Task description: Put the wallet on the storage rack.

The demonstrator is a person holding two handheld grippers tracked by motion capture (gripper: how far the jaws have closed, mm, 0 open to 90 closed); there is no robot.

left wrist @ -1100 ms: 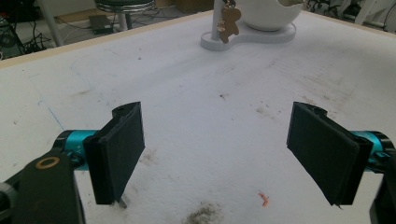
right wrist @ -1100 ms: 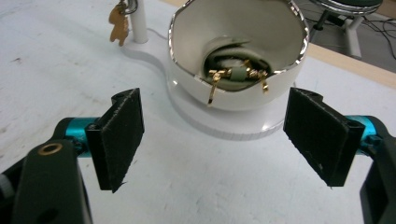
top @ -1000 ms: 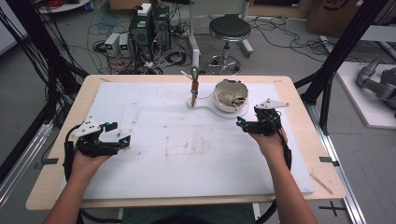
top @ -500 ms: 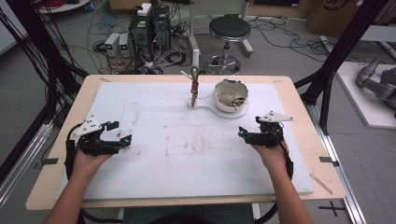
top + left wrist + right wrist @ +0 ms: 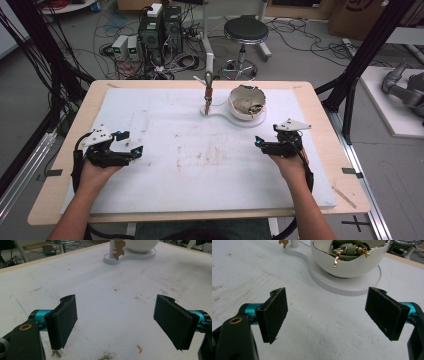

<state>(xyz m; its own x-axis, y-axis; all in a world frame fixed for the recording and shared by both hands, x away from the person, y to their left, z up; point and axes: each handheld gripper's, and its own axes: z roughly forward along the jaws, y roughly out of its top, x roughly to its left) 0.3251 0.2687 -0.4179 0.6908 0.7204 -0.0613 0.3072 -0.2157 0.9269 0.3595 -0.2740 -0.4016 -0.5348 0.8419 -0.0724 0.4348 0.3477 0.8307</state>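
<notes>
The white bowl (image 5: 248, 102) with olive and gold pieces stands on its white base at the far middle of the white mat (image 5: 165, 125), while the left gripper (image 5: 127, 148) and right gripper (image 5: 260, 143) rest apart near the mat's sides, jaws spread and holding nothing.

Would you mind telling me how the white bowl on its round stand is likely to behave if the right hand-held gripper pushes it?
The white bowl looks glossy and rounded, so flat pads would probably slip. It sits on a broad flat stand, so it seems unlikely to tip. Its jagged, eggshell-like rim suggests ceramic, which is probably fragile.
</notes>
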